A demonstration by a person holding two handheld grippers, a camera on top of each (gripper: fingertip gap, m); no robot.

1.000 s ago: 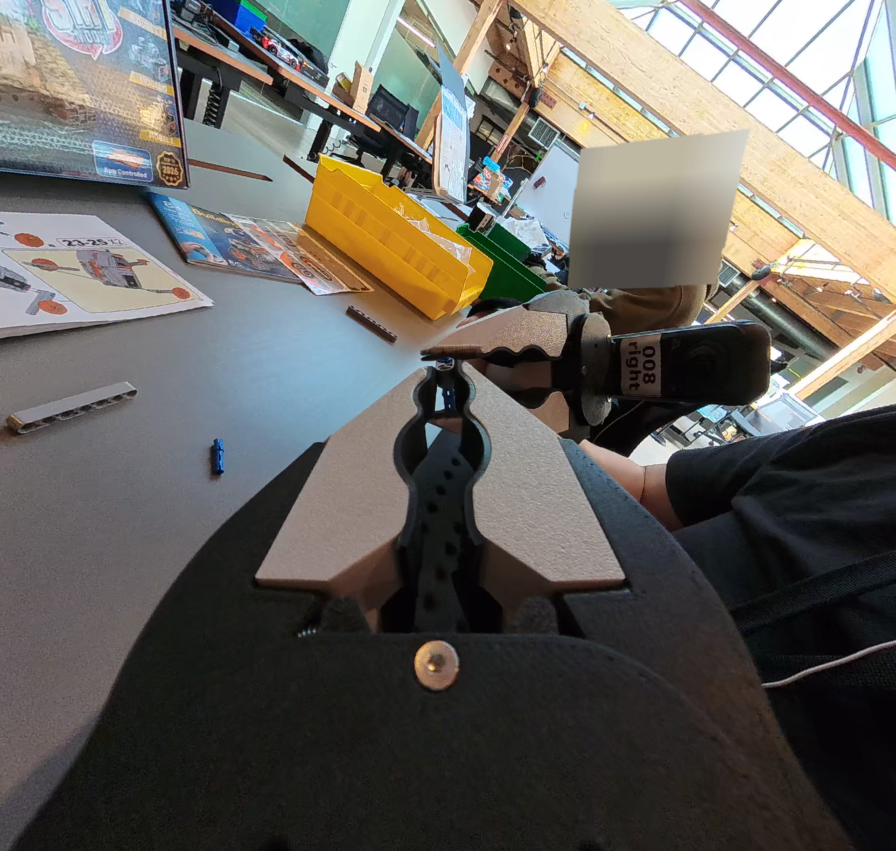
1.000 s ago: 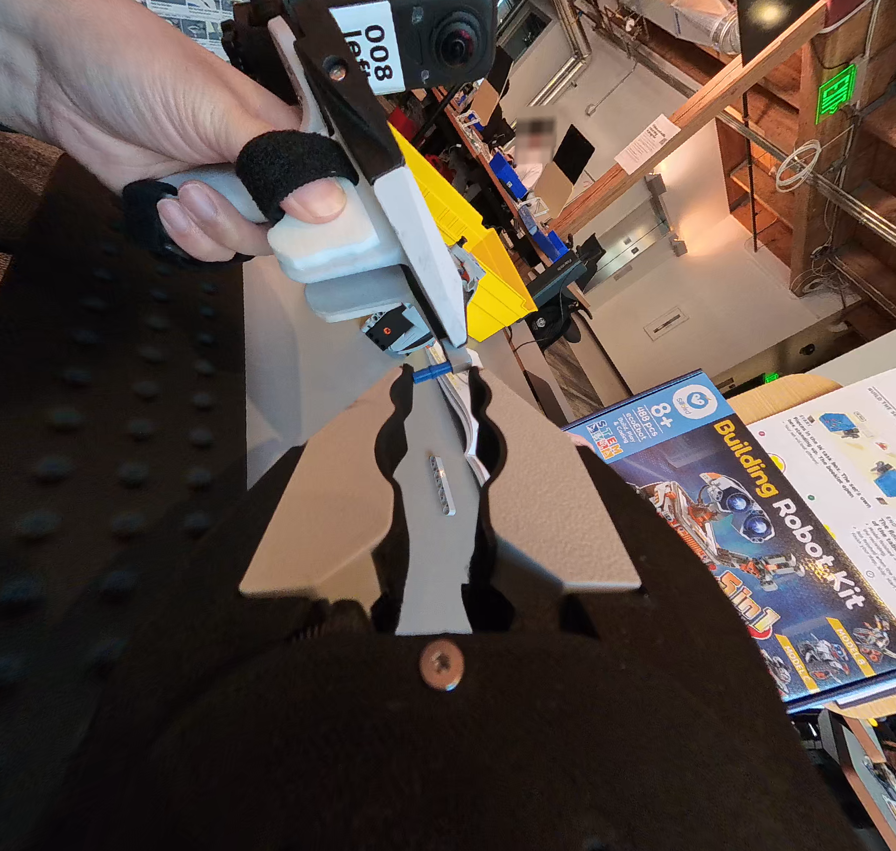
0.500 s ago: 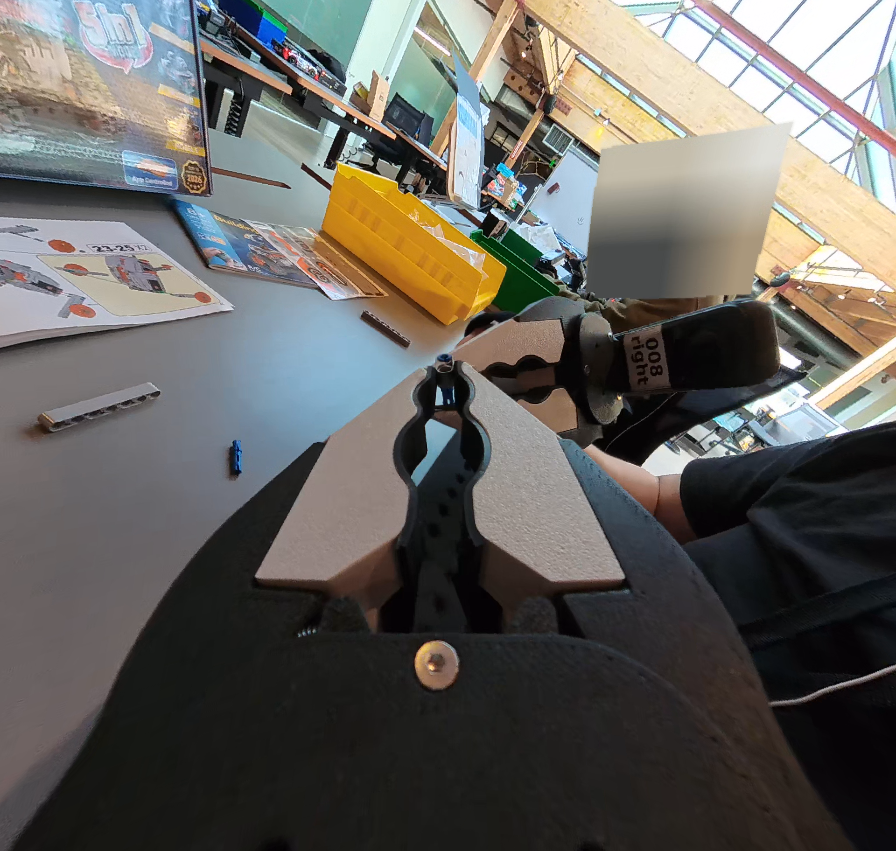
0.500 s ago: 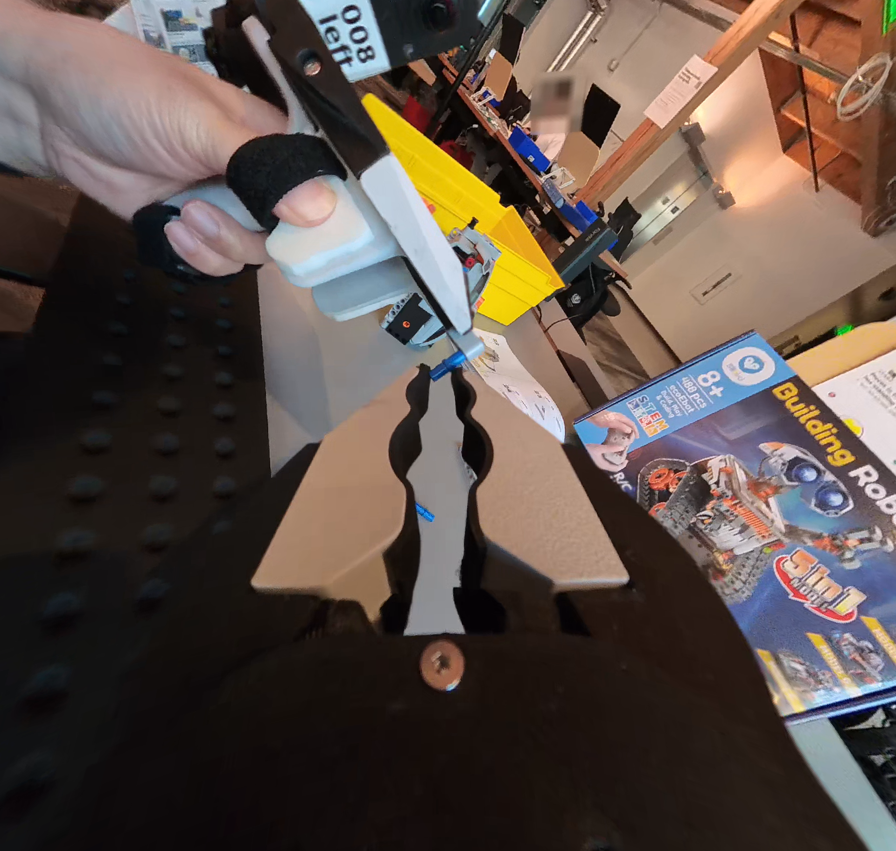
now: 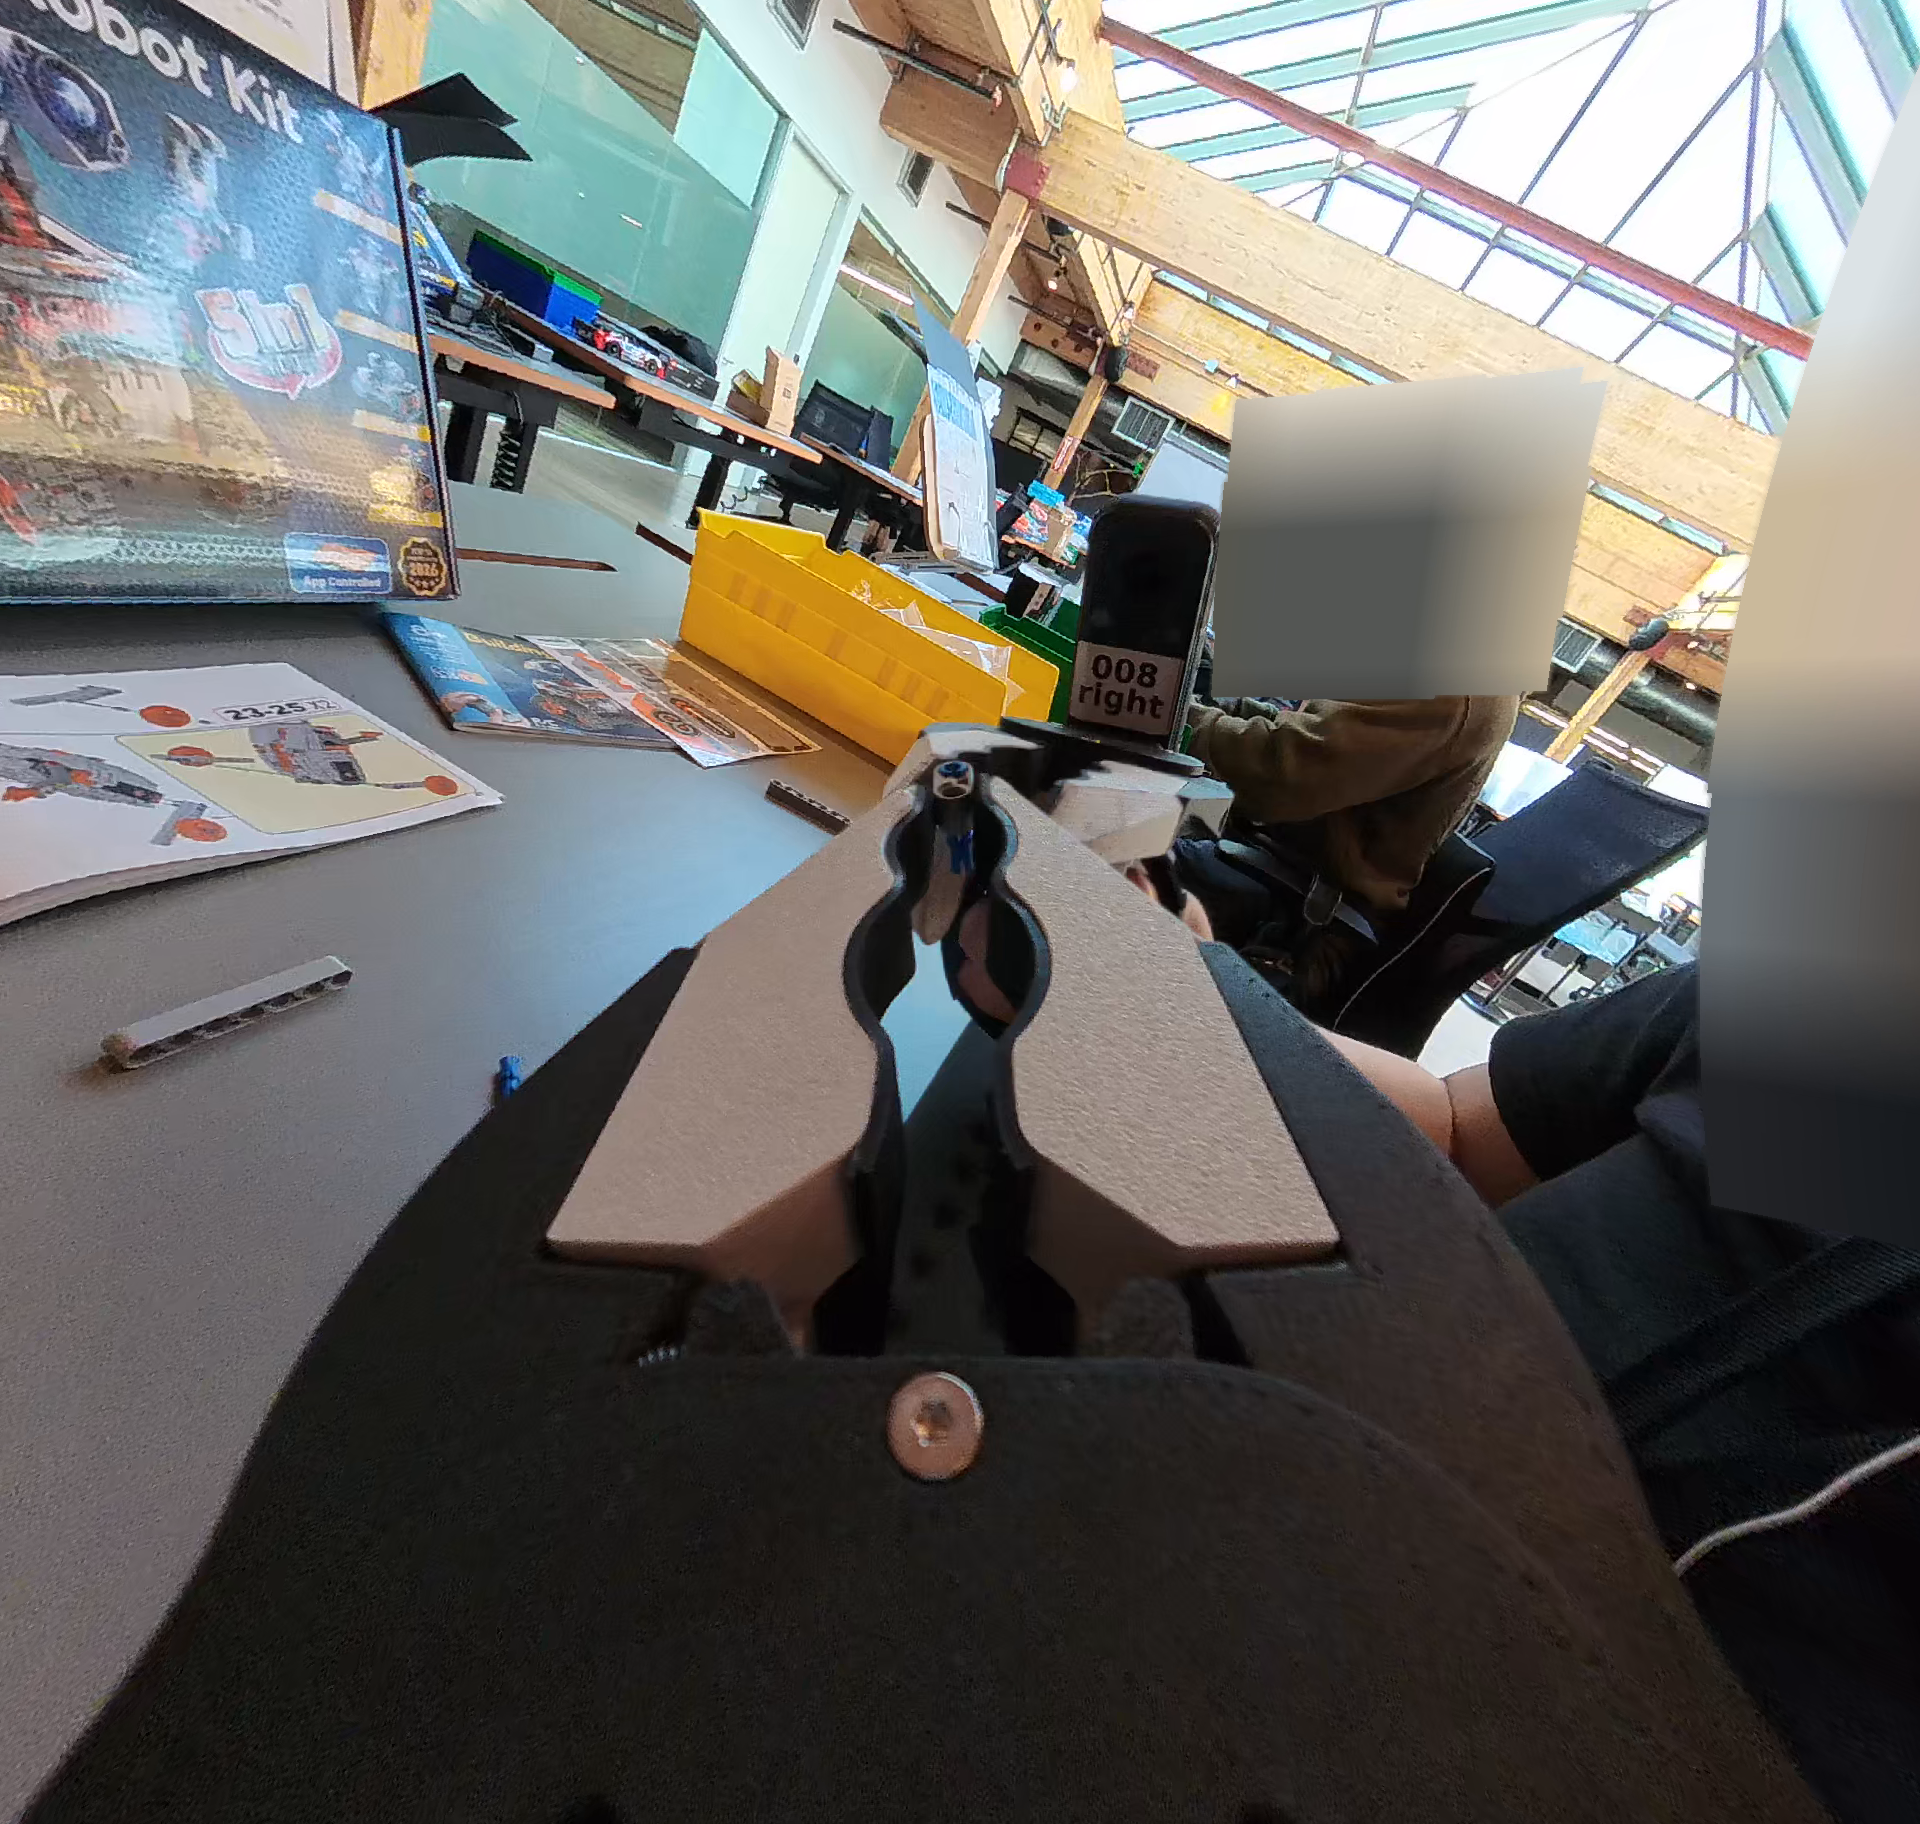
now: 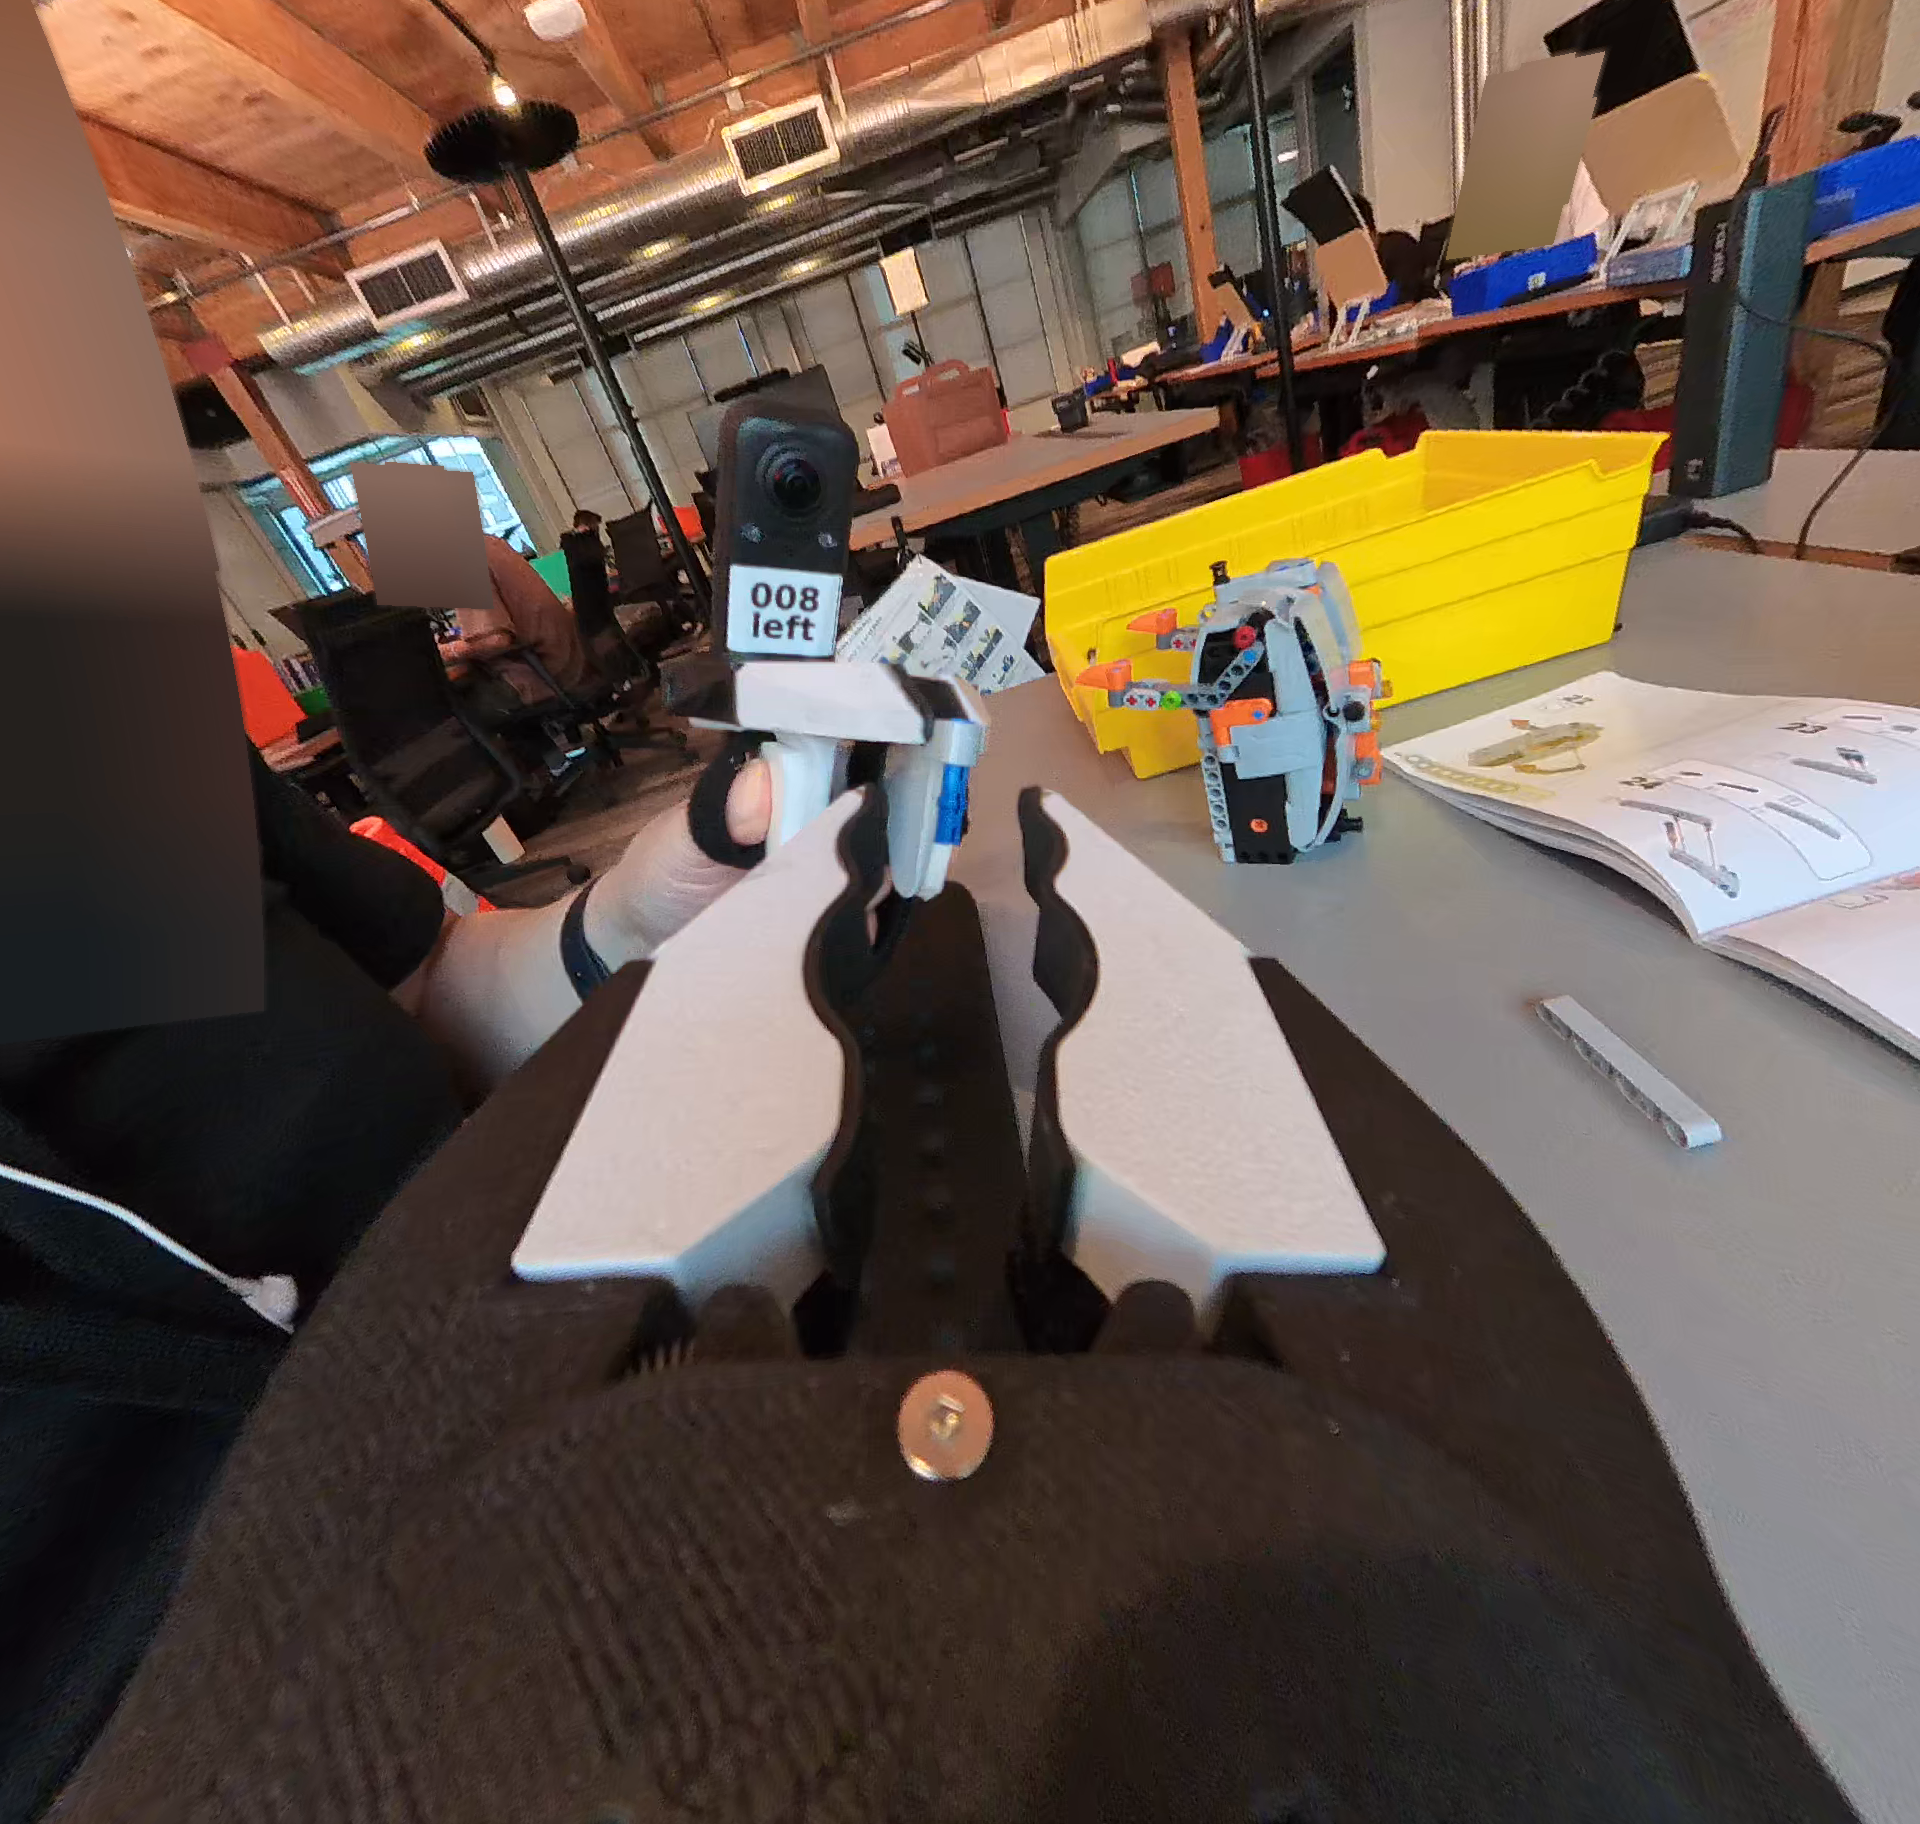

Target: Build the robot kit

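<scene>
My left gripper (image 5: pixel 951 800) is shut on a short grey beam (image 5: pixel 938 881) with a blue pin (image 5: pixel 962 845) stuck in its side, held above the grey table (image 5: pixel 312 1203). In the right wrist view the left gripper (image 6: pixel 951 727) holds the beam (image 6: pixel 920 818) upright, and the pin (image 6: pixel 951 798) faces right. My right gripper (image 6: pixel 948 810) is open and empty. Its fingertips stand on either side of the beam's lower half. It also shows in the left wrist view (image 5: pixel 1049 787), just behind the beam.
On the table are a half-built grey, black and orange model (image 6: pixel 1268 725), a yellow bin (image 6: pixel 1403 548), an open instruction booklet (image 6: pixel 1714 808), a loose grey beam (image 6: pixel 1626 1073), a loose blue pin (image 5: pixel 507 1076), a dark beam (image 5: pixel 808 804) and a kit box (image 5: pixel 208 320). A person's arm is at the right (image 5: pixel 1455 1120). My two grippers' fingertips are within a few centimetres of each other.
My right gripper was pinching the blue pin at the beam; it has opened and let go, and the pin stays in the beam. Both grippers have turned level.
</scene>
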